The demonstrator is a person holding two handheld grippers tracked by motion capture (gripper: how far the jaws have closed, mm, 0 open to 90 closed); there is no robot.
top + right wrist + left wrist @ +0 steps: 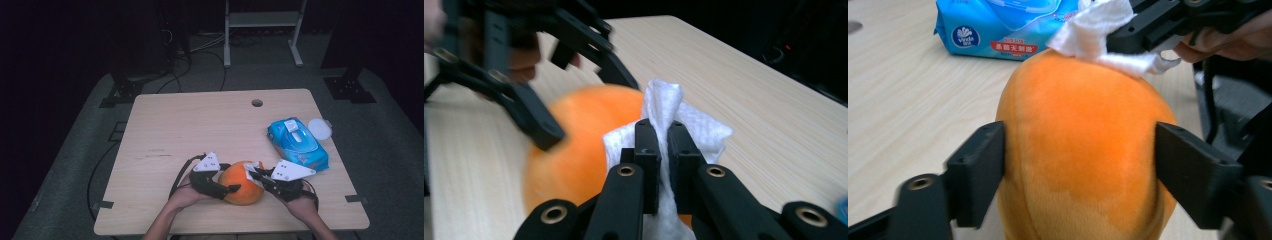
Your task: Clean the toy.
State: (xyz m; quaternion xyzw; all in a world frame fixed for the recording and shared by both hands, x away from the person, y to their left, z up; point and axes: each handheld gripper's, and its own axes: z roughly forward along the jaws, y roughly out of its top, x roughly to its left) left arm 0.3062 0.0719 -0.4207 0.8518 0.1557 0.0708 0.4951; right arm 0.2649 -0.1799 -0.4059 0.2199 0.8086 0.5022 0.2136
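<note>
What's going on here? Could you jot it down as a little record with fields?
Work: wiping an orange plush toy with a white wipe
Left claw: jaws on either side of the toy, touching it
Right claw: shut on the wipe, pressing it on the toy's top
Nearby: blue wipes pack, round white lid
Surface: wooden table

My left gripper [1080, 172] has its two black jaws on either side of an orange plush toy [1083, 150], round and egg-shaped, with soft short fur and a faint seam down its side. It sits on the pale wooden table [200, 130], near the edge closest to me. My right gripper [663, 145] pinches a crumpled white wipe [664, 107] between closed jaws, and the wipe rests on the top of the toy, touching its fur.
</note>
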